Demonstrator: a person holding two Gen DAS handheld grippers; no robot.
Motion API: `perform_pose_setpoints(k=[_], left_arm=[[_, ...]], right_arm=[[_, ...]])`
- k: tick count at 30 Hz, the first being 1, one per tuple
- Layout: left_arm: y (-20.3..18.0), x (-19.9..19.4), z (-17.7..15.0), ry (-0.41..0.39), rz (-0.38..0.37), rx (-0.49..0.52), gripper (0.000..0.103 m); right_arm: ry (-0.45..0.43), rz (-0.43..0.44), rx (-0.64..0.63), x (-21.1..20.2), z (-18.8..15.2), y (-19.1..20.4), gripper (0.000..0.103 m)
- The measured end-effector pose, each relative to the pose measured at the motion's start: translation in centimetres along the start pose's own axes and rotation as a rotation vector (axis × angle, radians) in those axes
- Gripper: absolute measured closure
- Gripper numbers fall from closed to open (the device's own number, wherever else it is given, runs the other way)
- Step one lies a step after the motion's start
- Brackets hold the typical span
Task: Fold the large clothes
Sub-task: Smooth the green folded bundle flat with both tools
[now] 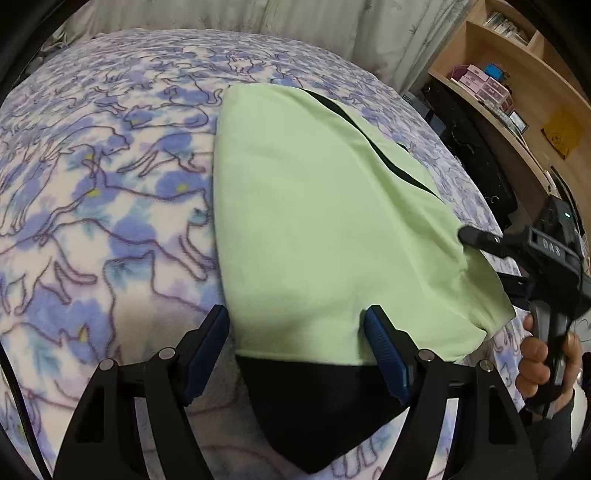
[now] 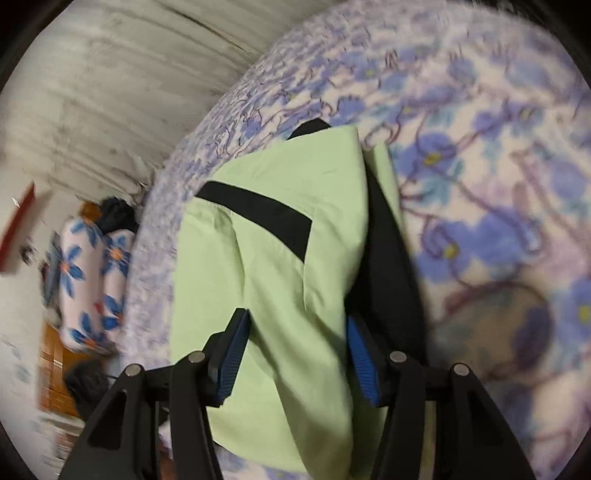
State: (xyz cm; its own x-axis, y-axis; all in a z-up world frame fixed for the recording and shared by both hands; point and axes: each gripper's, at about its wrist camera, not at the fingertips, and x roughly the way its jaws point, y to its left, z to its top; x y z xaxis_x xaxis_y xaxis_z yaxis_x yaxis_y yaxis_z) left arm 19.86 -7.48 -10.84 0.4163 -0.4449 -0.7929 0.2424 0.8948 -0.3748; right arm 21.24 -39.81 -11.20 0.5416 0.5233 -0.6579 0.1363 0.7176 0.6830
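A light green garment with black panels (image 1: 314, 221) lies folded on the bed. My left gripper (image 1: 297, 325) is open, its blue pads either side of the near hem where green meets black. The right gripper shows in the left wrist view (image 1: 476, 236) at the garment's right edge, its dark finger on the cloth, held by a hand (image 1: 539, 362). In the right wrist view the right gripper (image 2: 297, 332) is open, jaws wide apart over the green garment (image 2: 273, 258), with a black stripe (image 2: 258, 214) ahead. That view is blurred.
The bed carries a blue and purple cat-print blanket (image 1: 110, 184). A wooden shelf with boxes (image 1: 509, 92) stands at right, curtains (image 1: 314, 29) behind. In the right wrist view, a flower-print bundle (image 2: 92, 280) lies on the floor beside the bed.
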Motion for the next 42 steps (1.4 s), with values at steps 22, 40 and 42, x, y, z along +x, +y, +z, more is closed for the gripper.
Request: perform_pose_setpoints(k=[22, 40, 42], left_arm=[[-1.5, -0.7, 0.6, 0.037, 0.039, 0.073, 0.029], [0.1, 4.2, 8.5, 0.061, 0.072, 0.07, 0.024], [0.1, 4.1, 8.5, 0.055, 0.074, 0.075, 0.024]], right_arm=[[-0.052, -0.224, -0.166, -1.4, -0.8, 0.6, 0.089], [0.004, -0.32, -0.215, 3.6, 6.5, 1.2, 0.101], [-0.072, -0.365, -0.29, 2.2, 6.2, 2.2, 0.102]])
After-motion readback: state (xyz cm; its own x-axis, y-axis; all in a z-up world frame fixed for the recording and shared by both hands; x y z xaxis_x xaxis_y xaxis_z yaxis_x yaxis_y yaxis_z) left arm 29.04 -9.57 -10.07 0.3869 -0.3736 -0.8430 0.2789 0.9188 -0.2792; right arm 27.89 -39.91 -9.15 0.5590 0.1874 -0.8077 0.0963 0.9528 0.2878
